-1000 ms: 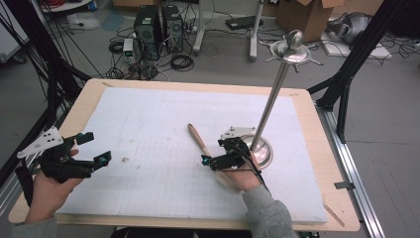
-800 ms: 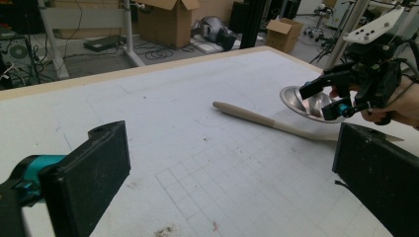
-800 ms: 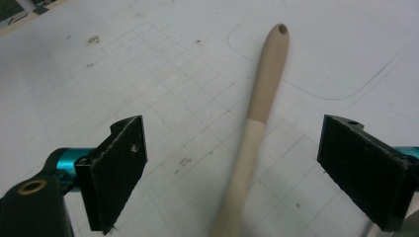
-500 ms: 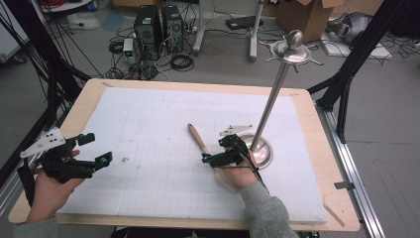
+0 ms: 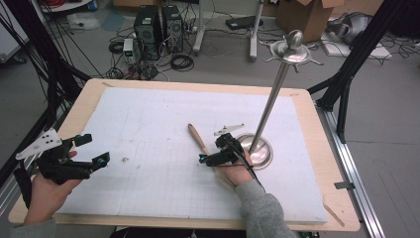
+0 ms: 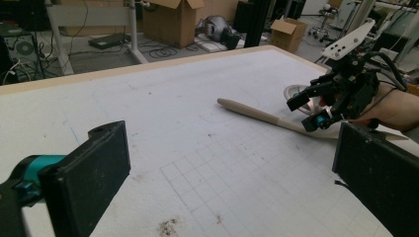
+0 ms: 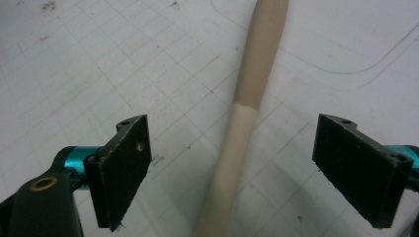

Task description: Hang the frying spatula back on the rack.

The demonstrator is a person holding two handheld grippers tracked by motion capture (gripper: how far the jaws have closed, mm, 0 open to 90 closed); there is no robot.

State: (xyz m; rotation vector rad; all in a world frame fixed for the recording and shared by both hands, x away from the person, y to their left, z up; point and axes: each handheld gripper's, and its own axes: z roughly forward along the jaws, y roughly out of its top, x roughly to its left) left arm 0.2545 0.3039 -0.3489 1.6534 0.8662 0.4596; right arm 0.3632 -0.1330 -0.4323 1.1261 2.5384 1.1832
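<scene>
Worktop (image 5: 148, 114): white gridded foam sheet on a wooden board. Steel stand (image 5: 270, 106) upright at 3 o'clock, round base. Wooden stick (image 5: 198, 140) lies flat mid-sheet, long axis 11 to 5 o'clock, smooth, round. Right gripper (image 7: 232, 170) spread, straddling the stick without touching. Left gripper (image 5: 94, 149) spread, holding nothing, at 8 o'clock.

Bright, even light from above. Soft, faint shadows on the white worktop (image 5: 163, 119). A little shine on the metal stand (image 5: 270, 106). Slightly grainy from high up. Close jaws a bit blurry, far corners bent.
</scene>
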